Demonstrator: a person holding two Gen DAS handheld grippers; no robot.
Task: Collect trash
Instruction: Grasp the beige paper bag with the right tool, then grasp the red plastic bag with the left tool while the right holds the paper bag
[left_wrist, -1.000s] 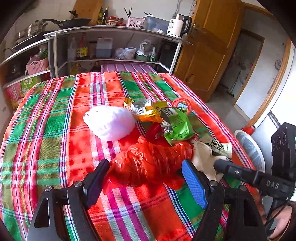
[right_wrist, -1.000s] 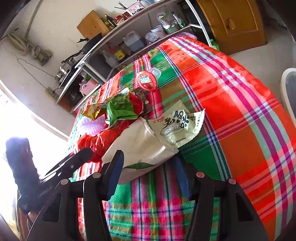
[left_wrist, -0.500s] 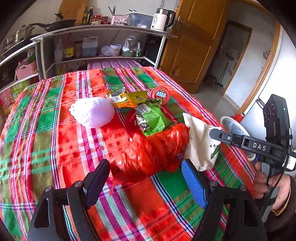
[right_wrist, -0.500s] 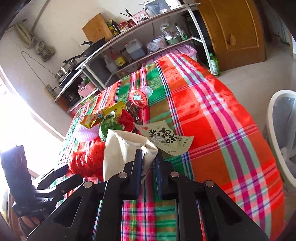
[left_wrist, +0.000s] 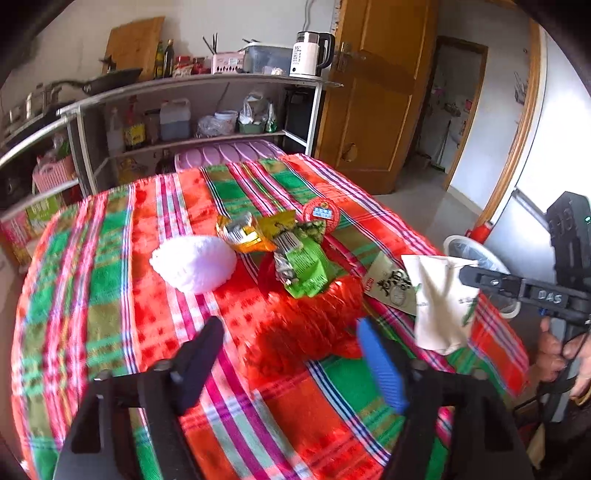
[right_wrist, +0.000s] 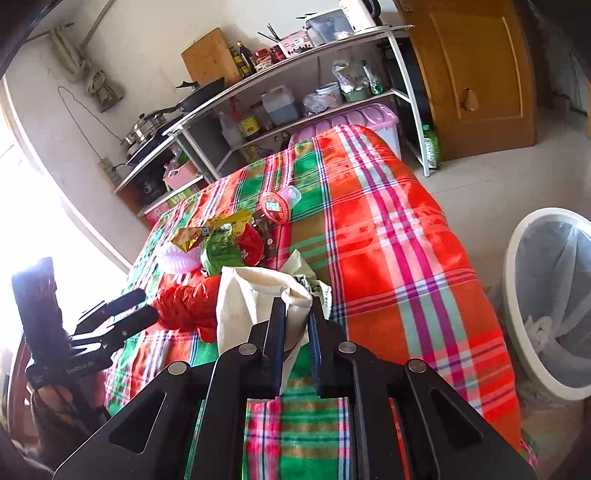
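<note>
Since the task was collecting trash, each line below reads as it stood then.
Right claw (right_wrist: 297, 325): clamped on the folded top of a cream paper bag (right_wrist: 243, 306), lifted clear of the cloth, likely bound for the bin.
Left claw (left_wrist: 291, 354): spread wide, empty, low over the red plastic bag (left_wrist: 314, 325), seemingly lined up to take it.
Other trash: green packet (left_wrist: 306, 266), yellow packet (left_wrist: 243, 232), white foam net (left_wrist: 194, 264) and a red lid (left_wrist: 320, 214), clustered mid-bench.
Bench (left_wrist: 92, 295): draped in a red-and-green plaid cloth.
Bin (right_wrist: 546, 302): white, lined, on the floor just beside the bench.
Room: metal shelves (left_wrist: 192, 110) with pans and bottles; wooden door (left_wrist: 373, 96).
</note>
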